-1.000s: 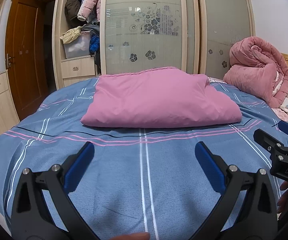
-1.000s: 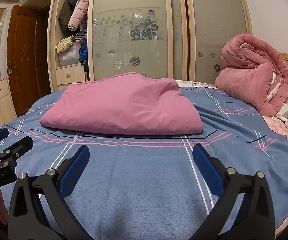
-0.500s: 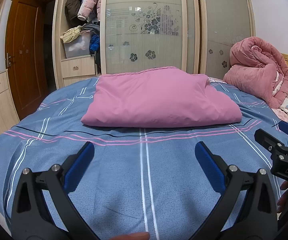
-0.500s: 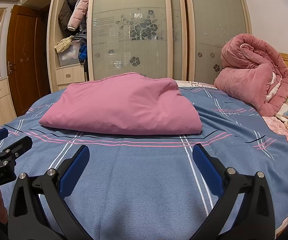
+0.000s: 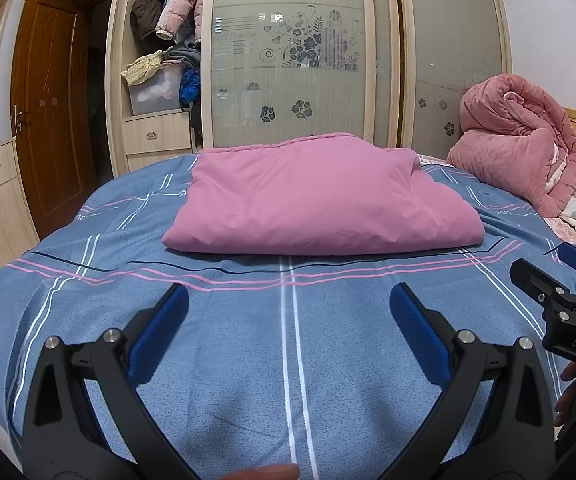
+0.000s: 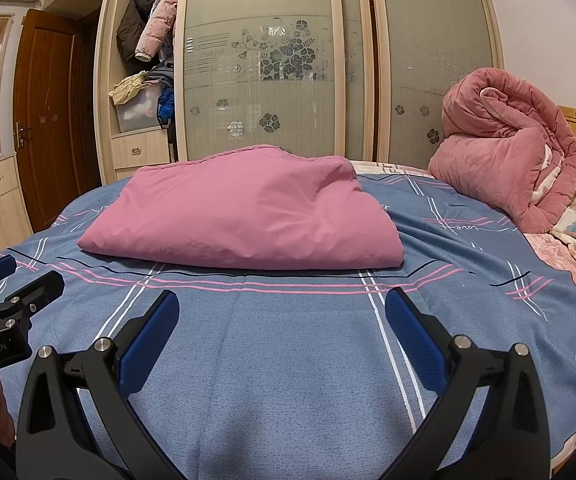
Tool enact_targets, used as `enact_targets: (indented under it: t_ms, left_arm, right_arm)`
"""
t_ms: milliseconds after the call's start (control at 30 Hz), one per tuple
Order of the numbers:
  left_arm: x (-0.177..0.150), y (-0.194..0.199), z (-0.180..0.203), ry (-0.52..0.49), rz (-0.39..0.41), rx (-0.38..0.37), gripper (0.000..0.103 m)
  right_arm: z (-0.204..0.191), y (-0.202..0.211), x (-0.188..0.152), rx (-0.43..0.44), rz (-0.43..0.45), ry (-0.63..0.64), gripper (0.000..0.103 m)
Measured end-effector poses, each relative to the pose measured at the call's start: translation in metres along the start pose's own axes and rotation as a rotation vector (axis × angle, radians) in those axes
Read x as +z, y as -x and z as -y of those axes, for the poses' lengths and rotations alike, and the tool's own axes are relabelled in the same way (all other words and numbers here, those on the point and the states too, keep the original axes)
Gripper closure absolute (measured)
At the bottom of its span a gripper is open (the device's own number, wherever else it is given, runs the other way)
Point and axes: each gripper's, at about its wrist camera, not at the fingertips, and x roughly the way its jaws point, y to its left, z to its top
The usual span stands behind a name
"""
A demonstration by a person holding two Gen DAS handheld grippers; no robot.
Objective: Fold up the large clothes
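Hovering low-frame, left gripper (image 5: 288, 308) and right gripper (image 6: 282, 312) gape empty; pink garment (image 5: 319, 200), mid-frame, looks already folded.

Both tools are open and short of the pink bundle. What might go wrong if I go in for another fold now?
1. The pink bundle is thick and puffy; open tools may pinch only the top layer, so the fold slides apart.
2. It lies straight on the bedsheet, so a low grab could catch the sheet too.
3. The left tool and right tool hover side by side; closing in together, they might collide.
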Motion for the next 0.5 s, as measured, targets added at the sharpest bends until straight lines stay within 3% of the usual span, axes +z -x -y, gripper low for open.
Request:
enact_targets:
  t_ms: [500]
  left_arm:
    - [0.0001, 0.0000, -0.0008, 0.000, 0.000, 0.001, 0.002]
  right_arm:
    - [0.0017, 0.0003, -0.0002, -0.002, -0.002, 0.001, 0.001]
